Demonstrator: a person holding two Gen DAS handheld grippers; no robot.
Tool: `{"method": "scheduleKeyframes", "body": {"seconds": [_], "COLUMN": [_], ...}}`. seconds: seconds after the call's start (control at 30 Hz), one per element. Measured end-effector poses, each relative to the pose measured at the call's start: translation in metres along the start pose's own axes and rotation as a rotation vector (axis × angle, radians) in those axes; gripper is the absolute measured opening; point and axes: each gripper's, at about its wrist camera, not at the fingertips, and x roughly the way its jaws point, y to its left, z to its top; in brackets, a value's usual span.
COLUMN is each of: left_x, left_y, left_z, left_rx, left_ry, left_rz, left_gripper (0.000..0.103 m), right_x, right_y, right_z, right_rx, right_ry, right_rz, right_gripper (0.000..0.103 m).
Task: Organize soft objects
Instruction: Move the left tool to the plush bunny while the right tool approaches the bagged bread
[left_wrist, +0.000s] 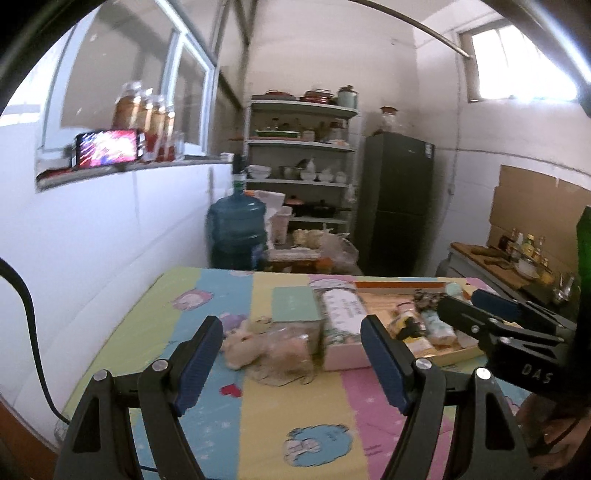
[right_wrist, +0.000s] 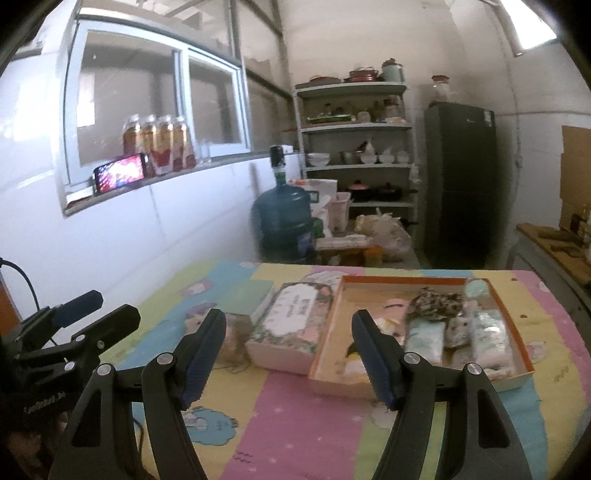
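Observation:
A pale plush toy and a clear bag of soft things lie on the pastel cartoon table cover, just beyond my open, empty left gripper. An orange-rimmed shallow box holds rolled cloths, a dark patterned fabric and small soft toys. My right gripper is open and empty, hovering before the box's near left corner. The right gripper also shows in the left wrist view, and the left gripper in the right wrist view.
A floral white box and a mint-green box lie between the bag and the orange box. Behind the table stand a blue water jug, shelves and a dark fridge. A white wall runs along the left.

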Motion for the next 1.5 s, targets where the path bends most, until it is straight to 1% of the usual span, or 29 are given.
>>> {"method": "scheduleKeyframes", "body": {"seconds": [0.2,0.37,0.5,0.67,0.8,1.07,1.33,1.5], "left_x": [0.0,0.005,0.008,0.014,0.022,0.041,0.057,0.064], "left_y": [0.042,0.074,0.092,0.11,0.12,0.126,0.134,0.139], "left_z": [-0.011,-0.021,-0.028,-0.036,-0.04,-0.045,-0.05,-0.054], "left_rx": [-0.055,-0.091,-0.113,-0.136,-0.148,-0.151,-0.167,-0.18], "left_ry": [0.008,0.026,0.036,0.046,0.06,0.085,0.108,0.124], "left_rz": [0.044,0.065,0.078,0.088,0.081,0.056,0.036,0.027], "left_gripper": [0.077,0.077,0.077,0.077,0.077,0.077,0.077,0.077], "right_x": [0.012,0.031,0.052,0.086,0.112,0.148,0.172,0.181], "right_y": [0.023,0.042,0.057,0.074,0.081,0.084,0.087,0.089], "right_z": [-0.005,-0.012,-0.017,-0.026,-0.031,-0.032,-0.033,-0.032], "right_rx": [-0.021,-0.037,-0.054,-0.074,-0.081,-0.062,-0.083,-0.103], "right_ry": [0.019,0.056,0.09,0.152,0.194,0.243,0.276,0.28], "right_rz": [0.014,0.033,0.061,0.092,0.109,0.116,0.072,0.054], "right_gripper": [0.072,0.072,0.072,0.072,0.072,0.072,0.072,0.072]}}
